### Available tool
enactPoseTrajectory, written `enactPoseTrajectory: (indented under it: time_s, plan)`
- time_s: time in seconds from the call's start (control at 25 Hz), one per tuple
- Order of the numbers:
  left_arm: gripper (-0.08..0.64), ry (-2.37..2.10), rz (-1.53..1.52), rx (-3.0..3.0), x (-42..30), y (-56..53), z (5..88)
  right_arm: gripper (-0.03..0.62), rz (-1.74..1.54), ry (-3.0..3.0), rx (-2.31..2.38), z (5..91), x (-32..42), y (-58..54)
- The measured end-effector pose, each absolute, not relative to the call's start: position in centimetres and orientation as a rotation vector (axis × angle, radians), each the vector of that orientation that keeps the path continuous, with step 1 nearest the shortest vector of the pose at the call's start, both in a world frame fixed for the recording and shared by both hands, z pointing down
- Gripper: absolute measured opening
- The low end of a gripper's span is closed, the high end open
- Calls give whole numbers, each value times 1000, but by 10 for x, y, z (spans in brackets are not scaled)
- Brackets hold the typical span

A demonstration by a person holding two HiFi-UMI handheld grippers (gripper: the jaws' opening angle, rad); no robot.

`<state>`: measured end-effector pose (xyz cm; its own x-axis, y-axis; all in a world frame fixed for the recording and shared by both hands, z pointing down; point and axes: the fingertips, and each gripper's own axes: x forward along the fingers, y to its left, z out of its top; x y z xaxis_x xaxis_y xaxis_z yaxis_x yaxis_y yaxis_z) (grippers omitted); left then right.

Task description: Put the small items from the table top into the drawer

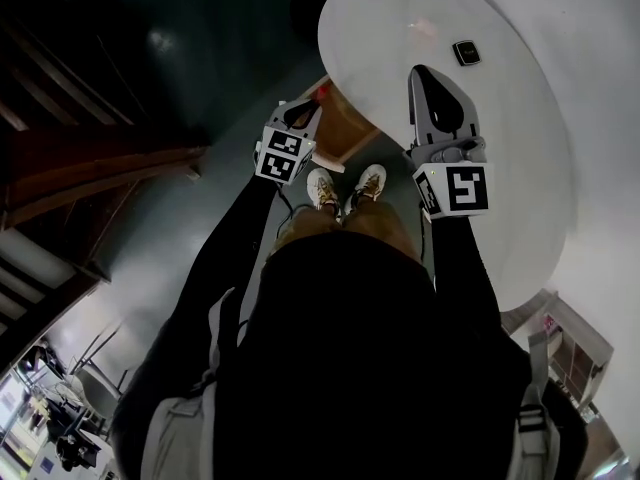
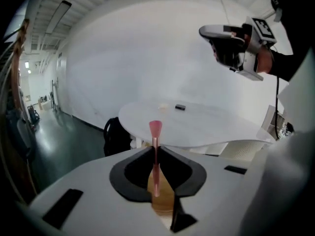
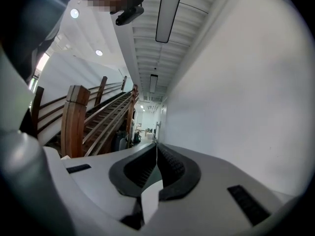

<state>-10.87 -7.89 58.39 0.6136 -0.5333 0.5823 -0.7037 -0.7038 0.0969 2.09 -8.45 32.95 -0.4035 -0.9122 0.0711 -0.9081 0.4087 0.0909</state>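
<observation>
**Two grippers: one loaded, one empty**

Pinched upright between the jaws of the left gripper point(image 2: 155, 154): a slim pink stick point(image 2: 155, 131) with a flared top. Held just off the near edge of the round white table point(image 1: 520, 168), over a brown wooden drawer point(image 1: 350, 130) jutting out from under that edge. Right gripper point(image 3: 156, 151) raised over the table top, jaws pressed together with nothing between. Lying on the table top, well apart from both grippers: a small black item point(image 1: 466, 53) and, near it in the left gripper view, a small pale item point(image 2: 162, 105). Between the arms, two pale shoes point(image 1: 320, 188).
</observation>
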Motion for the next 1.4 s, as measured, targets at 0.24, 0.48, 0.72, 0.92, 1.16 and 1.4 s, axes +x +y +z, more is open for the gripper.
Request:
enactPoseTrajectory:
  time_s: [0.24, 0.48, 0.72, 0.92, 1.16, 1.4]
  plan:
    - [56, -918, 1006, 2395, -105, -80, 633, 28, -29, -2510, 1665, 337, 26, -81]
    - [57, -883, 1166, 2277, -109, -77, 666, 28, -7, -2487, 1659, 344, 31, -76]
    - [160, -839, 1137, 2301, -103, -74, 667, 28, -4, -2485, 1654, 344, 30, -78]
    - [175, -828, 1134, 2306, -104, -70, 666, 28, -5, -2500, 1634, 343, 26, -77]
    - [175, -839, 1124, 2304, -107, -73, 665, 28, -5, -2504, 1631, 344, 25, -78]
    - [175, -873, 1055, 2388, -102, -84, 638, 28, -16, -2496, 1648, 342, 29, -78]
